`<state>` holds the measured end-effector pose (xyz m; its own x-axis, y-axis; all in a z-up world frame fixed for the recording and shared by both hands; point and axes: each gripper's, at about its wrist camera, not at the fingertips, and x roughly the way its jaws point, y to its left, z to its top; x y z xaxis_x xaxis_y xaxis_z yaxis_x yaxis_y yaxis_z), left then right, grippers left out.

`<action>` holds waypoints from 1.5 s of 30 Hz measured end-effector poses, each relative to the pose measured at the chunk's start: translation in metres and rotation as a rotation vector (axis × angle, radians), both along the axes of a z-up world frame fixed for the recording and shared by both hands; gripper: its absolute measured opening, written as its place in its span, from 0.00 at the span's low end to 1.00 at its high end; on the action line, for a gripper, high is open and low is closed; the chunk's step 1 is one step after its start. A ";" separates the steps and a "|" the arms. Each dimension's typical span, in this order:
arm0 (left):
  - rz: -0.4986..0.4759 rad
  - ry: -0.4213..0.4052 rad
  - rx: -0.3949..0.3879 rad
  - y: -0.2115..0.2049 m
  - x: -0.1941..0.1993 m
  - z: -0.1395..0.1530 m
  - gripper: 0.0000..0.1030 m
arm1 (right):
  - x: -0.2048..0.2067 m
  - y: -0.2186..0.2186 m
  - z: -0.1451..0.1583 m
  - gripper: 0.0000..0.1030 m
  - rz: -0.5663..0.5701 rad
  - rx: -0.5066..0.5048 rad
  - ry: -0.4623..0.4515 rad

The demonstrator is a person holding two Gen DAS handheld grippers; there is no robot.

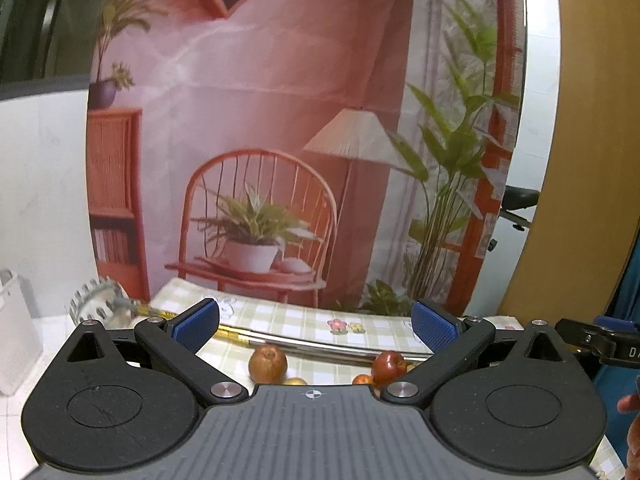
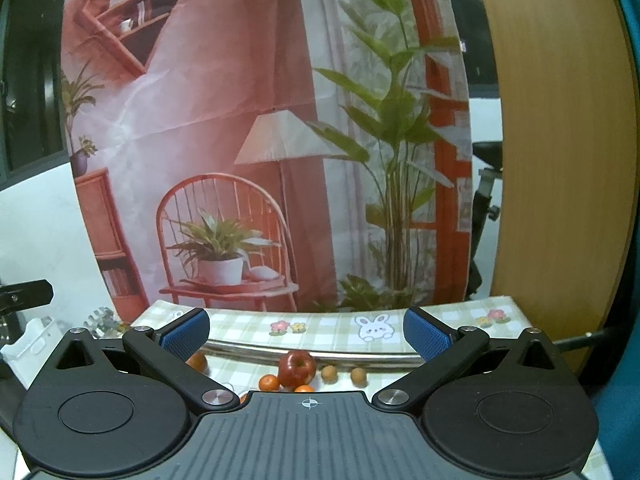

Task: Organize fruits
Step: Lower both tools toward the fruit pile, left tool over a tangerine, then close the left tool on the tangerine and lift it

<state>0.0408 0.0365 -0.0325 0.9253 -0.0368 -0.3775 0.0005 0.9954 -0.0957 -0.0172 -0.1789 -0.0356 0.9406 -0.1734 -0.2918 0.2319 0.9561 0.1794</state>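
Evidently nothing is gripped yet: both tools hang over the checked tablecloth [image 2: 344,322] with their blue pads spread wide and empty. Seen from the right gripper [image 2: 306,334], the red apple [image 2: 297,368] lies almost dead ahead at twelve o'clock, low between the fingers and just beyond the tool's body, with small oranges [image 2: 268,382] touching or just beside it at its seven o'clock and two small brownish fruits [image 2: 329,373] near its three o'clock. From the left gripper [image 1: 316,322], that apple [image 1: 387,363] sits toward two o'clock, close to the right finger, while a brown pear-like fruit [image 1: 267,364] lies nearer eleven o'clock. A long metal rim or rod [image 2: 304,350] runs crosswise, nine to three, behind the fruit. Being round, the apple offers no long axis to align with; the right gripper looks better centred on it and seems the likelier to reach.
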 end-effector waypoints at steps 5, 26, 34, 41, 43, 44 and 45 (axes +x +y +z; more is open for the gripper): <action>-0.014 0.043 0.006 0.004 0.021 -0.017 0.99 | 0.014 -0.012 -0.016 1.00 0.021 0.017 0.021; -0.098 0.346 -0.007 0.028 0.125 -0.107 0.65 | 0.095 -0.052 -0.085 0.97 0.056 0.058 0.119; -0.208 0.468 -0.025 0.009 0.166 -0.157 0.45 | 0.110 -0.034 -0.112 0.85 0.118 -0.025 0.167; -0.214 0.486 0.041 -0.011 0.193 -0.189 0.39 | 0.118 -0.045 -0.124 0.77 0.081 0.066 0.182; -0.204 0.486 0.070 -0.012 0.199 -0.194 0.39 | 0.119 -0.051 -0.128 0.76 0.069 0.095 0.187; -0.209 0.487 0.075 -0.013 0.201 -0.196 0.39 | 0.120 -0.054 -0.130 0.76 0.065 0.111 0.190; -0.220 0.488 0.075 -0.013 0.203 -0.198 0.39 | 0.120 -0.057 -0.132 0.75 0.059 0.124 0.192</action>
<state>0.2442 0.0234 -0.2300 0.6149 -0.1660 -0.7709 0.1825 0.9810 -0.0657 0.1025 -0.2363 -0.1674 0.8732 -0.0716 -0.4821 0.2175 0.9425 0.2540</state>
